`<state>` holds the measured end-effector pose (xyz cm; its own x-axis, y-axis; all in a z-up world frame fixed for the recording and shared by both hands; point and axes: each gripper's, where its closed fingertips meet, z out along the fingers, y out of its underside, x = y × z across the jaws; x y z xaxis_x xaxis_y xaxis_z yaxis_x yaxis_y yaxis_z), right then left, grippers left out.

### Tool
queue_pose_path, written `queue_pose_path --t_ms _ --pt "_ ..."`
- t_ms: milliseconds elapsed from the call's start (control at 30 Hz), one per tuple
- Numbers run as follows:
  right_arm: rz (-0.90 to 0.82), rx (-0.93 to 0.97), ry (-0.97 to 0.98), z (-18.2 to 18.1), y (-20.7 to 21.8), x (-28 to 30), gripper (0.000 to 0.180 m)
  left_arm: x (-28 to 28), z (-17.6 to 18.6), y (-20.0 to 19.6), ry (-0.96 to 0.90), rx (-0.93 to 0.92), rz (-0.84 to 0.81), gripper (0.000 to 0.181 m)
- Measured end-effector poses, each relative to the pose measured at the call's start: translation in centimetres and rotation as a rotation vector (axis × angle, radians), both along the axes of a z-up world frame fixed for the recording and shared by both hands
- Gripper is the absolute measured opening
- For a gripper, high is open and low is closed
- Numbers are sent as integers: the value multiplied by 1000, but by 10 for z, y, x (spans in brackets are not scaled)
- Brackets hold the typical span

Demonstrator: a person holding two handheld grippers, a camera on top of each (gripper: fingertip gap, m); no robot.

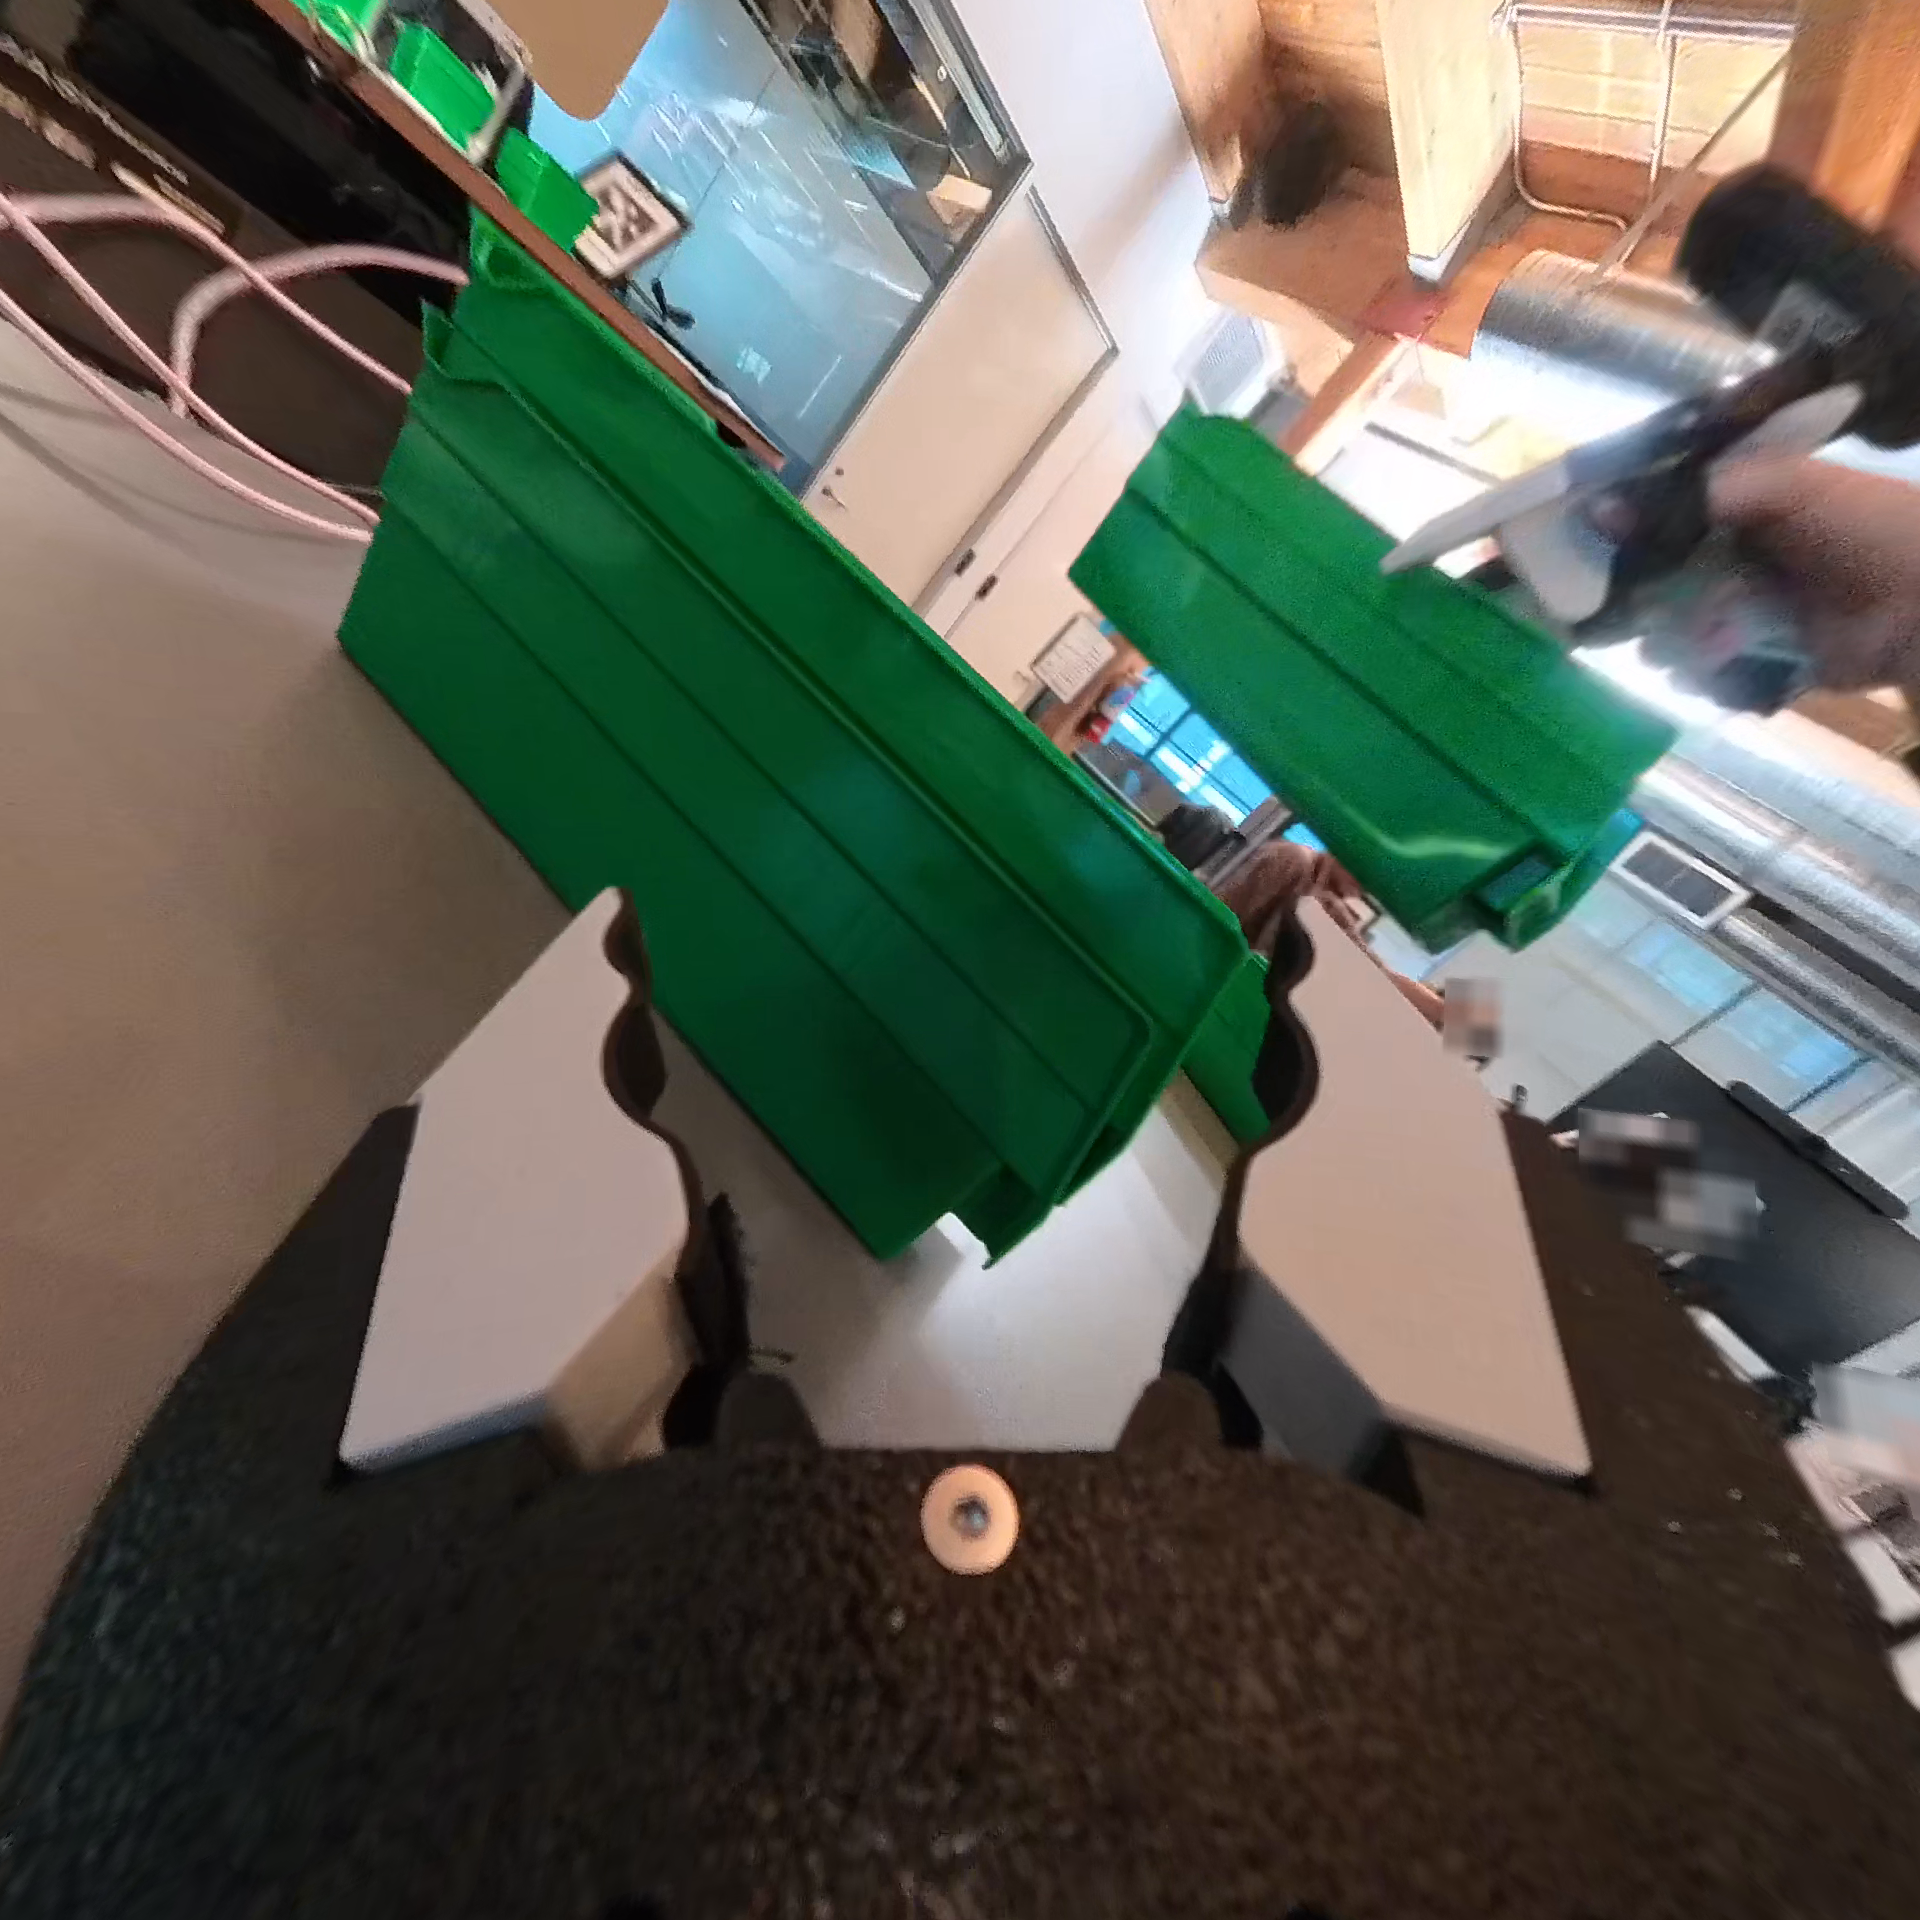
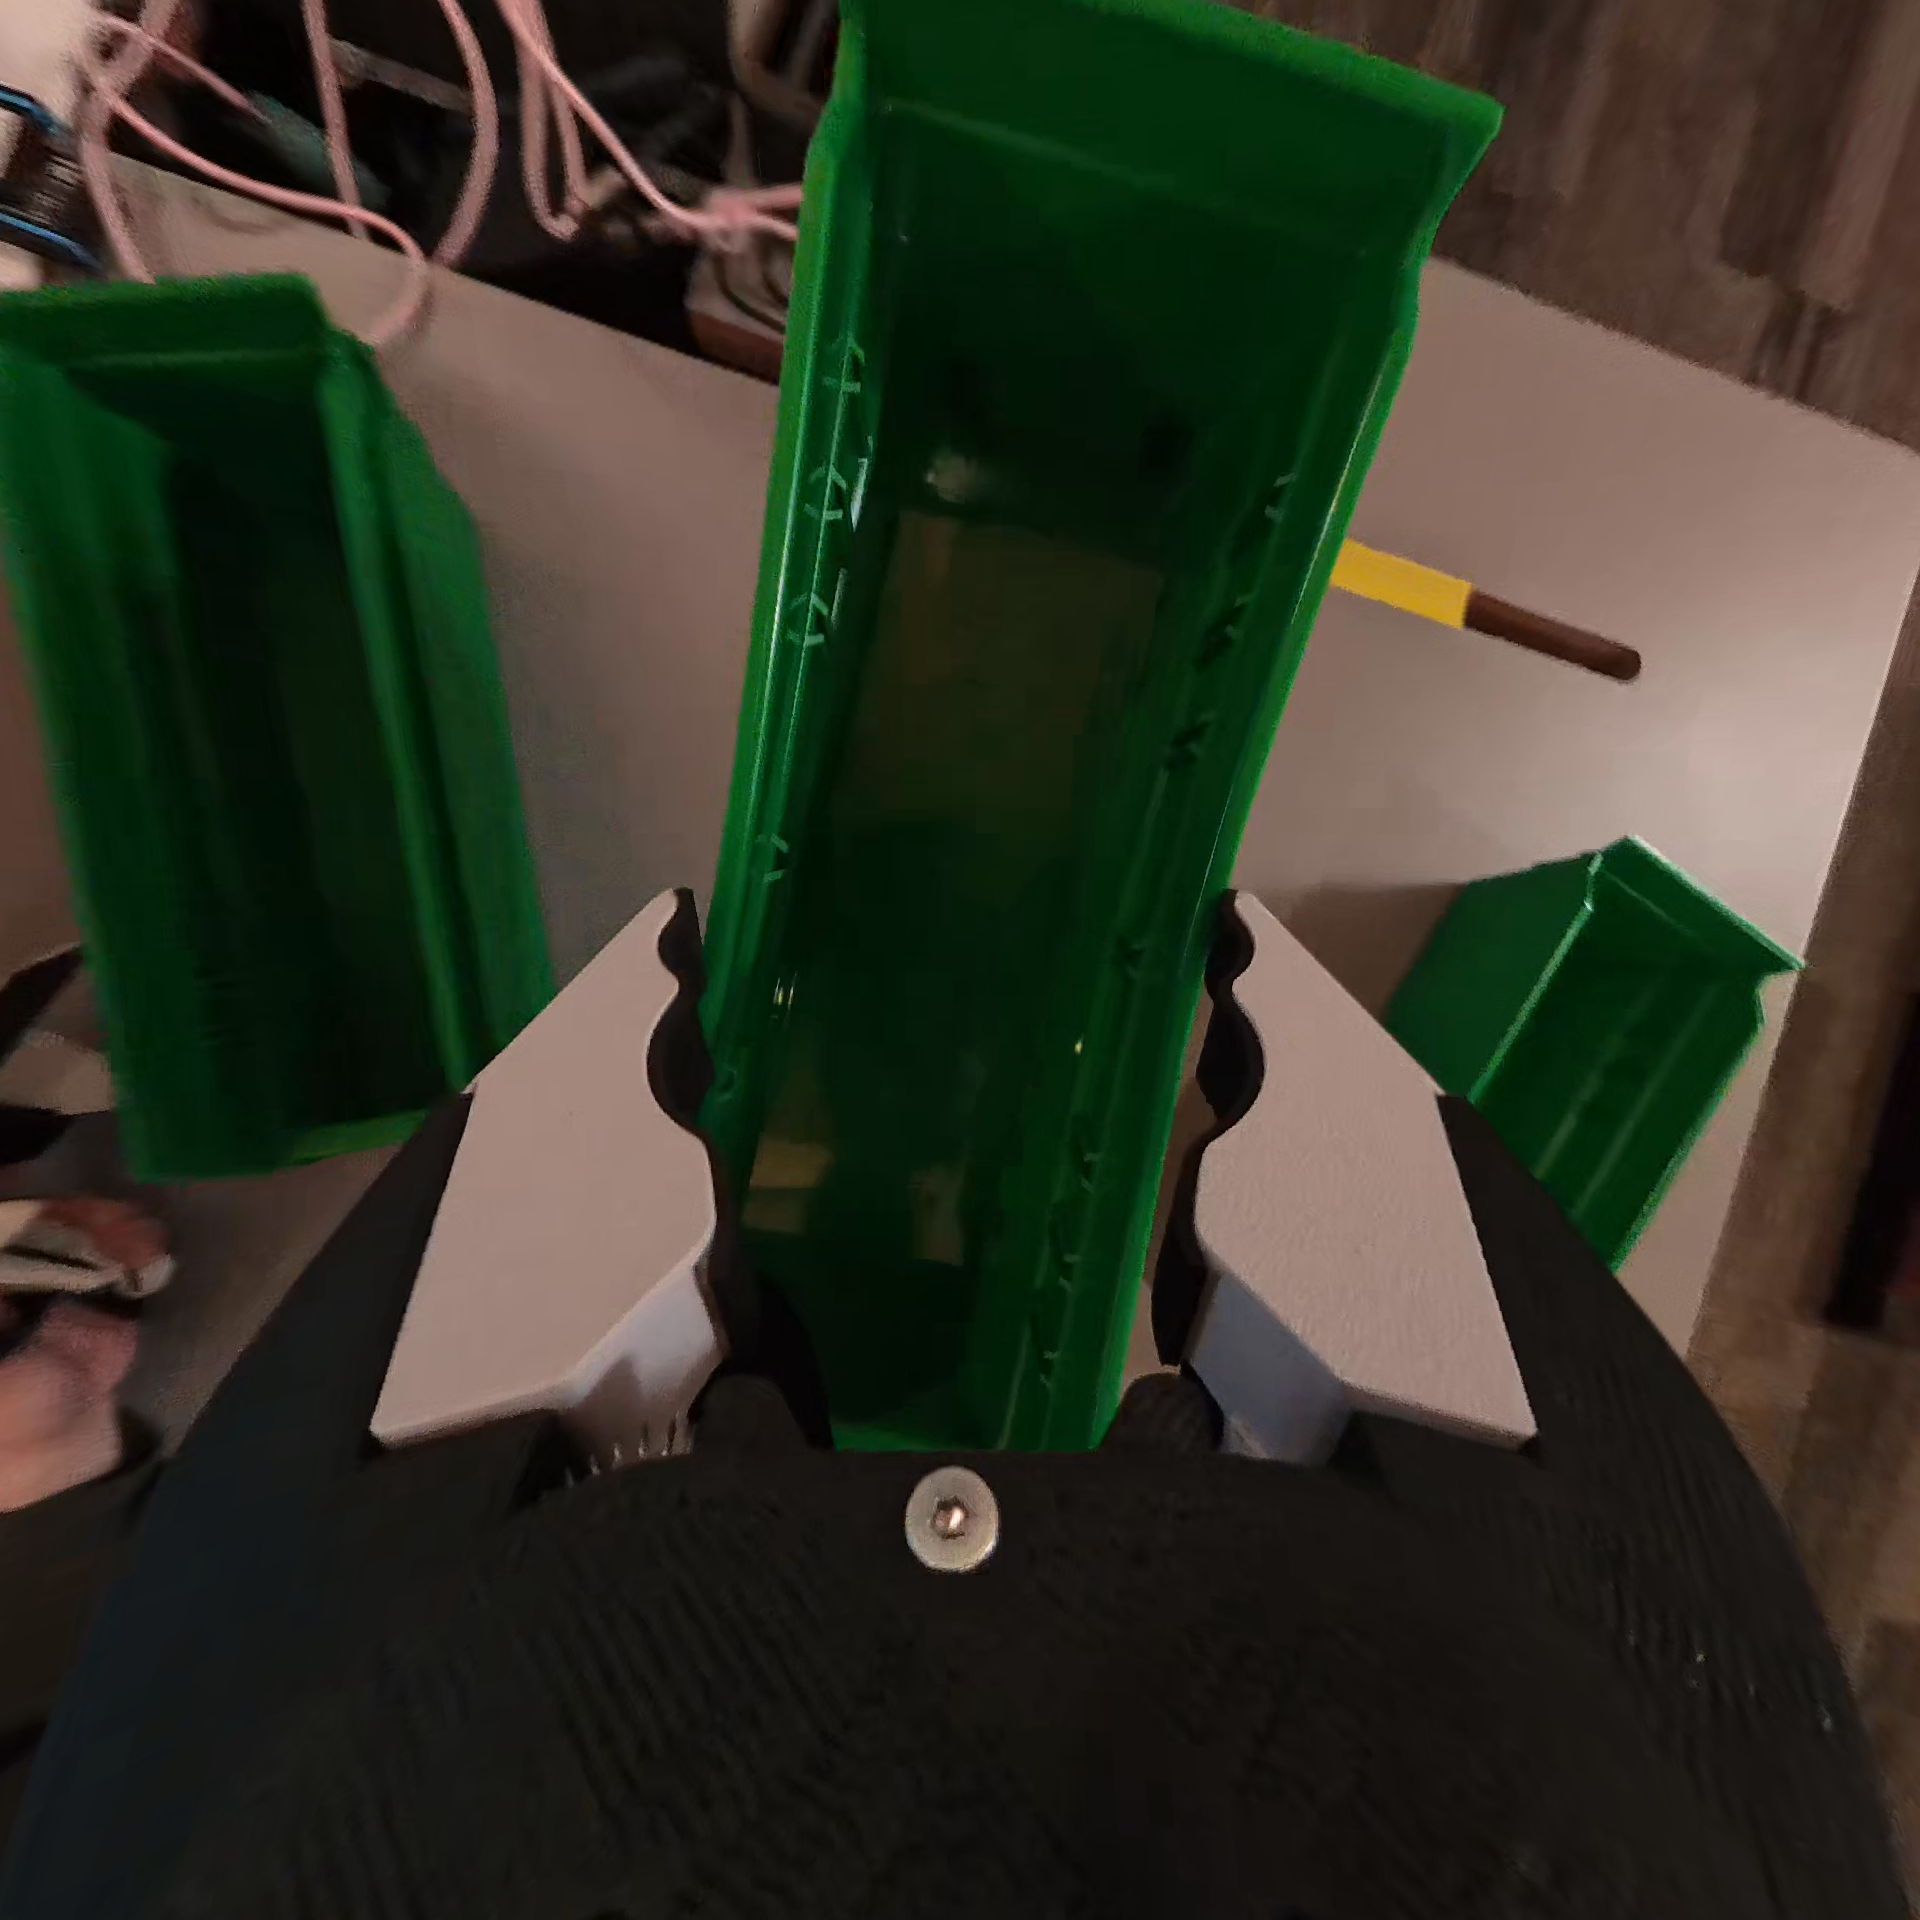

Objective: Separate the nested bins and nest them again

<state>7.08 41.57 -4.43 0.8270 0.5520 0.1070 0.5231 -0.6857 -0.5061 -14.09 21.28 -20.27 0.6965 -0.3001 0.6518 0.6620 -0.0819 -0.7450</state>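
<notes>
Gripping a long green bin (image 2: 997,779) by its two side walls, the right tongs (image 2: 951,1018) hold it lifted above the grey worktop (image 2: 1558,499), open side toward the camera, so its empty inside shows. In the left wrist view this same bin (image 1: 1361,675) hangs in the air, well apart from the stack, with the right tongs (image 1: 1538,530) clamped at its end.

The left tongs (image 1: 951,1029) sit around the near end of a stack of nested green bins (image 1: 758,748), fingers on either side; whether they press on it or only bracket it cannot be told. The stack rests on the worktop (image 1: 187,831), and in the right wrist view it appears at the left (image 2: 260,727).

Another small green bin (image 2: 1590,1049) lies alone near the worktop's right edge. A yellow-and-brown stick (image 2: 1486,618) lies beyond the lifted bin. Pink cables (image 2: 436,156) trail at the far side.
</notes>
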Motion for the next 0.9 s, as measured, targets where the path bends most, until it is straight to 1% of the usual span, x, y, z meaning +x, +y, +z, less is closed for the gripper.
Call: queue_pose_path --t_ms 133,267,367,533,600,733,800,867,900 --pt "-90 -46 -25 -53 18 56 98 2 -7 2 -37 -35 -29 118" --pt "-207 -104 6 -107 29 99 98 3 -8 3 -41 -44 -36 118" --pt "-245 -116 -3 -134 34 120 100 6 -10 5 -34 -57 -49 118" --pt "-244 -161 -99 -168 30 144 104 4 -13 5 -37 -71 -36 120" --pt "-249 -176 -119 -179 29 150 108 4 -14 6 -45 -76 -42 121" --pt "-250 -211 -111 -182 23 151 119 6 -15 6 -41 -86 -49 121" --pt "-230 -170 -230 -174 25 160 127 6 -16 7 -39 -91 -50 121" --pt "-201 -85 -364 -155 31 162 128 6 -16 7 -40 -93 -51 121" --pt "-175 -28 -391 -142 35 153 129 6 -16 7 -40 -93 -51 122"
